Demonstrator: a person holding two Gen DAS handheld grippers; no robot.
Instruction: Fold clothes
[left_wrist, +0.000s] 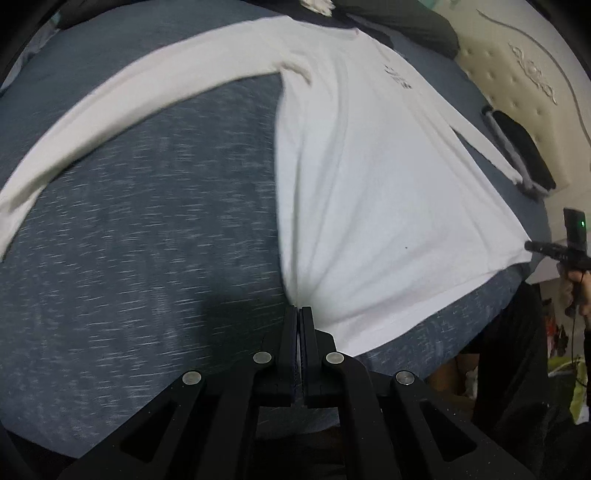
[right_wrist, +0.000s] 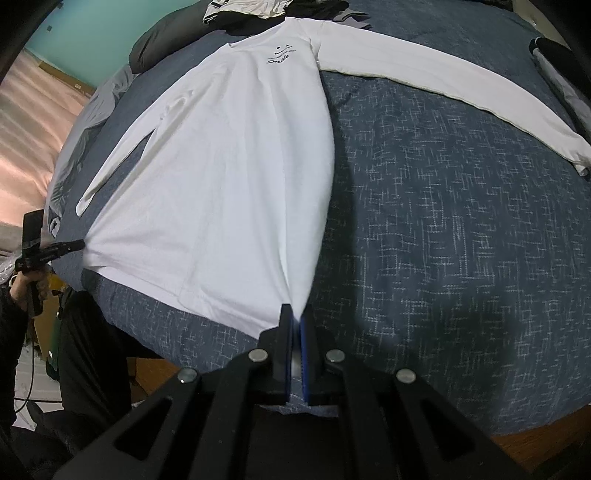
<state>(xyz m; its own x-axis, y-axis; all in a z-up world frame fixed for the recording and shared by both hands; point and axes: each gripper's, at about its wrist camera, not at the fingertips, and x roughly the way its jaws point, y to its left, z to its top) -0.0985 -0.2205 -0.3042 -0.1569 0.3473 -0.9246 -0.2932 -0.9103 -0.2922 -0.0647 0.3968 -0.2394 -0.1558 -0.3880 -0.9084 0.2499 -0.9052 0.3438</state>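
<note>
From the left wrist, the left gripper (left_wrist: 299, 314) pinches one hem corner of the white long-sleeved shirt (left_wrist: 369, 177) spread on the blue-grey bed (left_wrist: 129, 240), fingers closed on cloth. From the right wrist, the right gripper (right_wrist: 297, 314) clamps the opposite hem corner; uneven pulling could likely slip a corner loose or wrinkle the shirt, with dark clothes (right_wrist: 159, 40) piled beyond its collar, before a teal wall (right_wrist: 103, 33).
</note>
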